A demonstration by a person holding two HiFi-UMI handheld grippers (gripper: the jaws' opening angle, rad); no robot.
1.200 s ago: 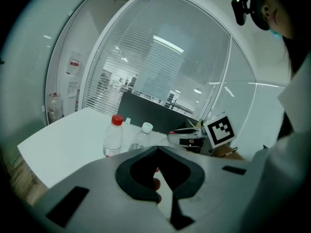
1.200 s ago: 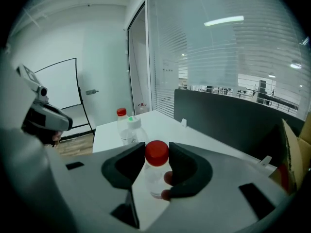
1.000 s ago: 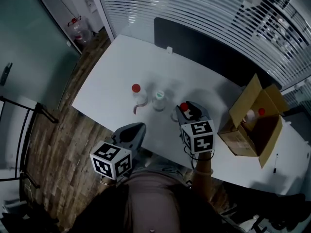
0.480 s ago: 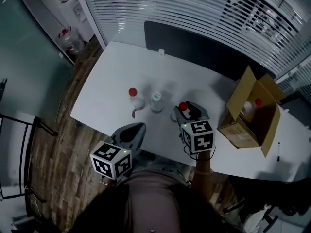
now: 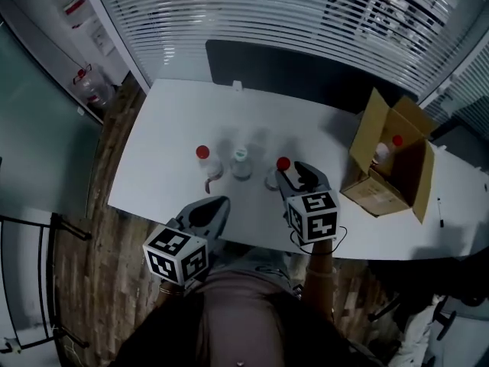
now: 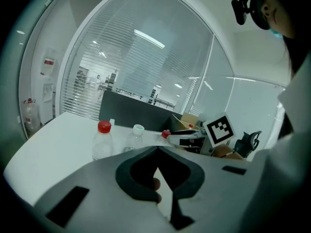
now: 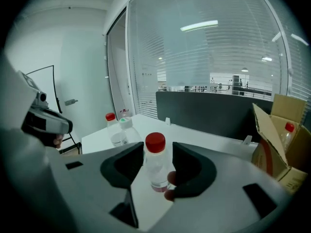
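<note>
right hand-held gripper [image 7: 159, 154]: clamped on red-cap bottle [image 7: 155, 171], standing on white surface [image 5: 168, 128] | left hand-held gripper [image 6: 157, 152]: jaws pinched together, empty (hanging off the near edge) | pale-cap bottle [image 5: 241, 161] just left, cardboard box [image 5: 382, 193] right

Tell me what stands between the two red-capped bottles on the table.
A white-capped bottle stands between the left red-capped bottle and the gripped red-capped bottle in the right tongs, touching neither. The head view shows it.
</note>
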